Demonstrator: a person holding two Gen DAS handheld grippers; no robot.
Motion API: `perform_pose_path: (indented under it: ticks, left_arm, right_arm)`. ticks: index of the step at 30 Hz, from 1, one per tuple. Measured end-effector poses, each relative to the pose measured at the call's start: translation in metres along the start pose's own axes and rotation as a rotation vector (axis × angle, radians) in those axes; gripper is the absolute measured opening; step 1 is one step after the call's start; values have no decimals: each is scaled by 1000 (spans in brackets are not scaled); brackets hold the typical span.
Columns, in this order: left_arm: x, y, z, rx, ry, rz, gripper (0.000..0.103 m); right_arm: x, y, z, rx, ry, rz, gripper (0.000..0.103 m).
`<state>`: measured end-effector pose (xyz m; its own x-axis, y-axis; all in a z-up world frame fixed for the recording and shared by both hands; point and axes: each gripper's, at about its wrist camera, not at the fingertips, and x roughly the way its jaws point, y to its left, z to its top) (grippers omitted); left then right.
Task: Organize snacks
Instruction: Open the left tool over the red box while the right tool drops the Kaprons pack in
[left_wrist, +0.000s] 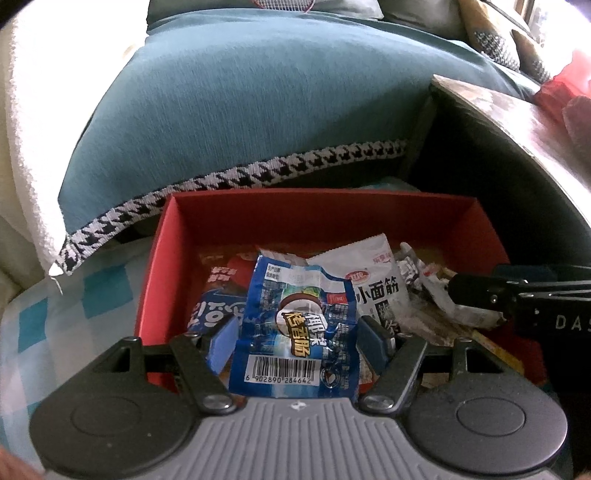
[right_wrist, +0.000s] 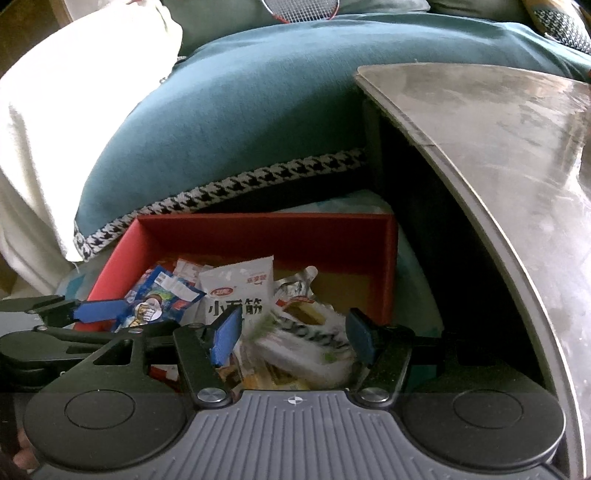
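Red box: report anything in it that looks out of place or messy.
The red box holds snacks in a loose heap, not rows. The white gluten-snack packet leans tilted on the pile, and crumpled silver wrappers lie jumbled beside it. The blue sausage packet stands between the left tongs. Nothing looks spilled outside the box.

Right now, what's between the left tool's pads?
In the left wrist view, a blue snack packet with a barcode stands between the left tool pads, above the red box.
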<state>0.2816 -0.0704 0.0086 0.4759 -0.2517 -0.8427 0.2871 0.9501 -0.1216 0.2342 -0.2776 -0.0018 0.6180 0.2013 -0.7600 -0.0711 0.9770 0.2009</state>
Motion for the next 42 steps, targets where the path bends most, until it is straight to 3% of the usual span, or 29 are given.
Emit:
perform_pose_path:
  ticks: [13, 26, 42]
  left_arm:
    - [1, -3, 2, 25, 18, 19, 65]
    - [-33, -2, 5, 0, -43, 29, 70]
    - [-65, -2, -24, -26, -52, 30, 75]
  right_arm:
    - [3, -2, -1, 4, 16, -14, 72]
    - [-16, -1, -1, 28, -13, -11, 77]
    - [-50, 22, -30, 29, -38, -24, 86]
